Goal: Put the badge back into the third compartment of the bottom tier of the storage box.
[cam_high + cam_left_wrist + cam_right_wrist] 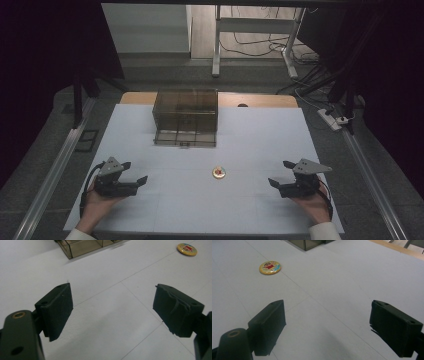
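A small round yellow badge with a cartoon picture lies flat on the white table, between my two grippers. It sits at the top right of the left gripper view and at the upper left of the right gripper view. My left gripper rests at the table's left, open, with nothing between its jaws. My right gripper rests at the right, also open and empty. A clear smoky plastic box with inner compartments stands behind the badge, its front flap lying open on the table.
The white table top has bare room all around the badge. A wooden edge shows behind the box. Beyond it are a floor with cables, a desk frame and a power strip at the right.
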Demonstrator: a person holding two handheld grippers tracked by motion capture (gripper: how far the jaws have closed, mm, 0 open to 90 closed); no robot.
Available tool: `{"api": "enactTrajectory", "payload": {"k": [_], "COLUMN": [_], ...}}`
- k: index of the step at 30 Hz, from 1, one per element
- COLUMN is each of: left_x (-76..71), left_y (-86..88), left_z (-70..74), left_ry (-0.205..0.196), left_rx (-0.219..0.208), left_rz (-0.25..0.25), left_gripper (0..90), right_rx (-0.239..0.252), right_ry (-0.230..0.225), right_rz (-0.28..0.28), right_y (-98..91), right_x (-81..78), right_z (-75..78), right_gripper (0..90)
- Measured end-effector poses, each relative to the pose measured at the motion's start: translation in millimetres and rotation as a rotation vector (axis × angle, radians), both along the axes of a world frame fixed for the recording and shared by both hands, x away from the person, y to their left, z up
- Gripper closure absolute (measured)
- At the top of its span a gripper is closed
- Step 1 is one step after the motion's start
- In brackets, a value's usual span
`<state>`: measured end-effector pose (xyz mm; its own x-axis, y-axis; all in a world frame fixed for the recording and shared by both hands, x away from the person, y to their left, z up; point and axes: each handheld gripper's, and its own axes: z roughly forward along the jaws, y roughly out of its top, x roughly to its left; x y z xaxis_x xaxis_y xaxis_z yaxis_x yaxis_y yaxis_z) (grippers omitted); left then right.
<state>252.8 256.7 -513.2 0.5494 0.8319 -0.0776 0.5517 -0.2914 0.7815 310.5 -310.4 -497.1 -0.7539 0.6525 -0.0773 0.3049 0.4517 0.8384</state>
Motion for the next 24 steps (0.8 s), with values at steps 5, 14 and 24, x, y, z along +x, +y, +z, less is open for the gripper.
{"api": "enactTrajectory", "payload": {"k": [5, 14, 24], "left_x": [0.7, 0.4, -0.1], "left_y": [0.6, 1.0, 0.4], "left_z": [-0.5, -0.3, -0.3], "left_ry": [0.002, -0.002, -0.001], "left_rx": [0.002, 0.003, 0.008], "left_rz": [0.002, 0.012, 0.007], "left_gripper": [16.8, 17.0, 17.0], "right_rx": [-0.005, -0.007, -0.002], "right_ry": [0.002, 0.001, -0.011], "right_rz": [0.009, 0.023, 0.026], "right_y": [3.9, 10.2, 15.3], "right_x": [-0.5, -1.8, -2.6], "right_z": [1.6, 4.5, 7.9], "right_gripper": [13.5, 13.9, 13.9]}}
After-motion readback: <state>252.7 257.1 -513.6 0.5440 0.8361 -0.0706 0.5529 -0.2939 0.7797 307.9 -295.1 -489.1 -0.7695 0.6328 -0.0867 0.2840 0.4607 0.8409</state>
